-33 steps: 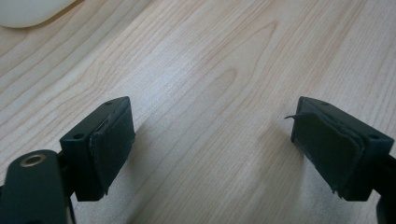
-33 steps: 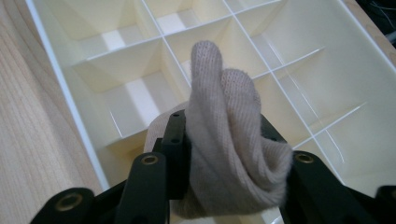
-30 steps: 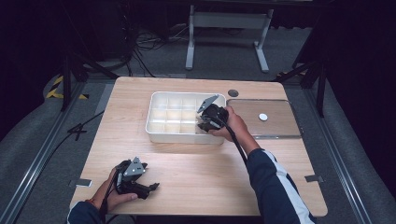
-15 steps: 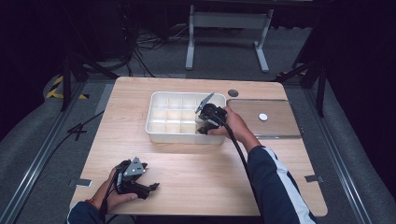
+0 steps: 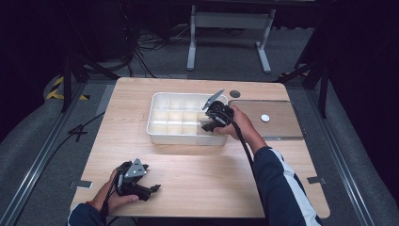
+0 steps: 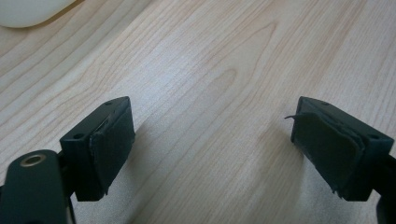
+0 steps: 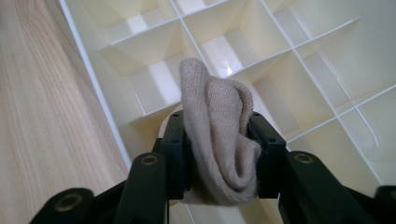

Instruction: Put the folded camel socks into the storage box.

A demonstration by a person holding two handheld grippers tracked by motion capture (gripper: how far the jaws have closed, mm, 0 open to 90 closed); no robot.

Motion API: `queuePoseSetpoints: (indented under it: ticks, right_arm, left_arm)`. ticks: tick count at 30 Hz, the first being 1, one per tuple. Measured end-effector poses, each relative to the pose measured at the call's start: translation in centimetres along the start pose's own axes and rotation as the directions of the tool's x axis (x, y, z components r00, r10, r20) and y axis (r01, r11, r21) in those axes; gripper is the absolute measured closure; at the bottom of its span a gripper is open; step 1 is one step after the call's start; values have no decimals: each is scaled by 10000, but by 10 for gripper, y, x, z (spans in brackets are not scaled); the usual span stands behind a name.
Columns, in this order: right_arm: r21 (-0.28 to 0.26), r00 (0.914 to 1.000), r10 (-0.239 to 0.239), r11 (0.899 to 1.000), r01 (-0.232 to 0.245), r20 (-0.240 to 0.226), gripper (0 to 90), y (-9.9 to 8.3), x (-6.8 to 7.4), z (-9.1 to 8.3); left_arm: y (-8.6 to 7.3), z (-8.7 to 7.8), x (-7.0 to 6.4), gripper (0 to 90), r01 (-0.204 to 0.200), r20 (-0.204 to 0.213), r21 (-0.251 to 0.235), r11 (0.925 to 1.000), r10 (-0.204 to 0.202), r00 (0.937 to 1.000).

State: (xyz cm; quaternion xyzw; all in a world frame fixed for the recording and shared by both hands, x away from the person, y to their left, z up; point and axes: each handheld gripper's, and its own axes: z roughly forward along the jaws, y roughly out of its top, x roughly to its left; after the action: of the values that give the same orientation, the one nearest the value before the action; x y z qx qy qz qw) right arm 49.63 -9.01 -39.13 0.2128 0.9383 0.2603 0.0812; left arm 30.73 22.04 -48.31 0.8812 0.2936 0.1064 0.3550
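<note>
Wooden table (image 5: pixel 197 165) nearest bears the left gripper (image 5: pixel 149 189), jaws spread wide around nothing. Farther off, the right gripper (image 7: pixel 218 140) pinches a folded beige knit cloth (image 7: pixel 218 140) above the white divided tray (image 5: pixel 155 120), whose visible compartments lie bare.

The near half of the tabletop (image 5: pixel 202 174) lay bare between the two forearms, leaving broad passage across it, and the left gripper (image 6: pixel 212 149) stood with its jaws spread wide over plain wood with nothing between them. Farther back the white divided tray (image 5: pixel 160 129) barred the middle, its thin partition walls splitting the inside into small cells that left a gripper only narrow room to go down. To the tray's right a clear flat lid (image 5: pixel 282 127) with a small white disc (image 5: pixel 265 117) took the far right corner.
</note>
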Motion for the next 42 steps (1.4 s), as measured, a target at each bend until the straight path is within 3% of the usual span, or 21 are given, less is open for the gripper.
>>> queuePoseSetpoints:
  ticks: [3,7,14,19,25,30,34,38,42]
  right_arm:
    - [426,9991,-428,9982,426,38,669,1,5,10]
    - [865,9979,-641,9942,644,-65,678,4,7,21]
    - [1501,9995,-85,9886,128,-292,685,10,-1,30]
    - [1859,9989,-53,9825,140,-470,689,11,-2,37]
    - [1917,9982,167,9814,-55,-570,657,10,-2,37]
    - [1288,9979,264,9915,-187,-584,520,9,0,26]
    - [863,9985,221,9961,-176,-504,539,9,0,14]
    - [376,9983,156,9992,-135,-559,667,7,0,5]
    - [627,9982,330,9976,-298,-510,729,4,0,14]
  left_arm:
    - [0,0,0,137,11,-8,-31,10000,-11,10000]
    - [0,0,0,137,3,-4,-8,10000,-3,10000]
    - [0,0,0,137,0,3,7,10000,0,10000]
    - [0,0,0,137,5,-8,-16,10000,-5,10000]
    - [0,0,0,137,8,-8,-32,10000,-8,10000]
    - [0,0,0,137,4,-8,-29,10000,-5,10000]
    - [0,0,0,136,3,-5,-20,10000,-3,10000]
    - [0,0,0,137,4,-2,-12,10000,-4,10000]
    - [0,0,0,136,6,-9,-31,10000,-6,10000]
